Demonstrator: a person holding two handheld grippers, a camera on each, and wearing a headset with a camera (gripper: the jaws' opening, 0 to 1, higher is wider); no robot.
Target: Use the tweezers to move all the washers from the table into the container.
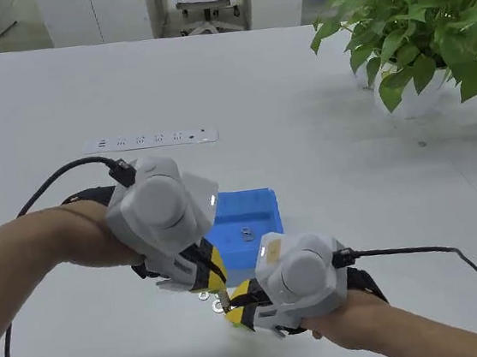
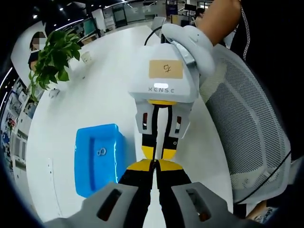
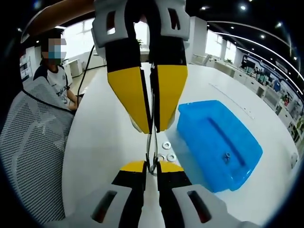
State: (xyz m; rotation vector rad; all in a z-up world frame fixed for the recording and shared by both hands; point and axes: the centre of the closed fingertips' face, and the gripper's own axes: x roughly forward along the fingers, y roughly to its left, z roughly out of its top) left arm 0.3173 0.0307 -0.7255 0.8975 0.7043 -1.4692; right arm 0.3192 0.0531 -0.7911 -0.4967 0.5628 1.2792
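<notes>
**A:** what's going on with the two grippers here?

**B:** They're nose to nose, low over the bench point(image 1: 298, 94). The left hand-held gripper point(image 3: 152, 129) is clenched on the tweezers point(image 3: 151, 149). The right hand-held gripper point(image 3: 152, 167) is squeezed onto the same tweezers from the opposite end. The yellow jaw tips of the two nearly meet.

**A:** and the washers?

**B:** I count three washers point(image 3: 166, 145) lying loose on the bench. They're bunched together just beside the tweezers and close to the wall of the blue container point(image 3: 237, 137). One more washer point(image 3: 227, 156) is already inside the container, on its floor.

**A:** anything else on there?

**B:** A white power strip point(image 1: 150, 140) lies further back on the bench, well apart from everything. There's also a potted plant point(image 1: 419, 20) at the far right corner.
</notes>
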